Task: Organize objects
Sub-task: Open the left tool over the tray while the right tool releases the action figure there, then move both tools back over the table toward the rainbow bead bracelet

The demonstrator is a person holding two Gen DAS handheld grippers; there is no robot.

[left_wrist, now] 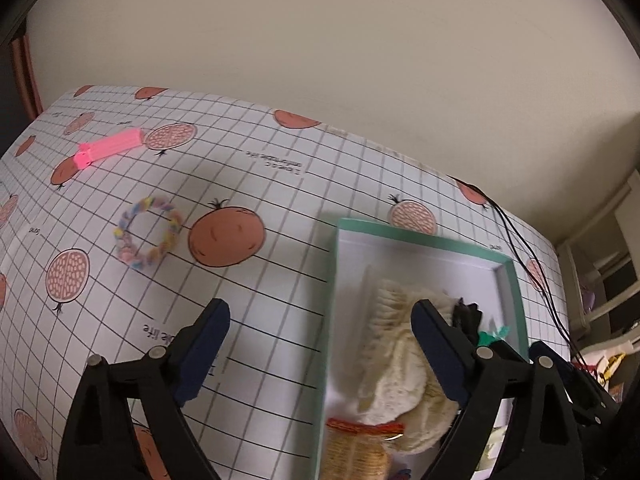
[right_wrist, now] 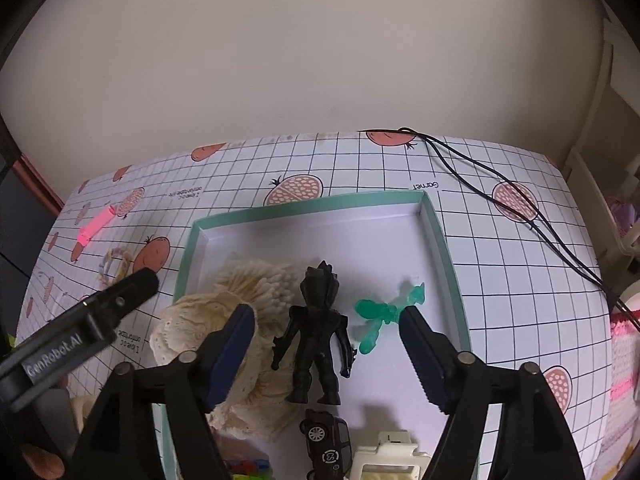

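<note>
A shallow box with a teal rim holds a cream fluffy cloth, a black toy figure, a translucent green figure, a dark toy car and a cream plastic piece. My right gripper is open above the box, with the black figure lying between its fingers and untouched. My left gripper is open over the box's left rim, its right finger over the cream cloth. On the table lie a pastel braided ring and a pink comb-like piece.
A packet of crackers sits in the near corner of the box. Black cables run across the gridded fruit-print tablecloth at the right. A wall stands behind the table. Shelving is at the far right.
</note>
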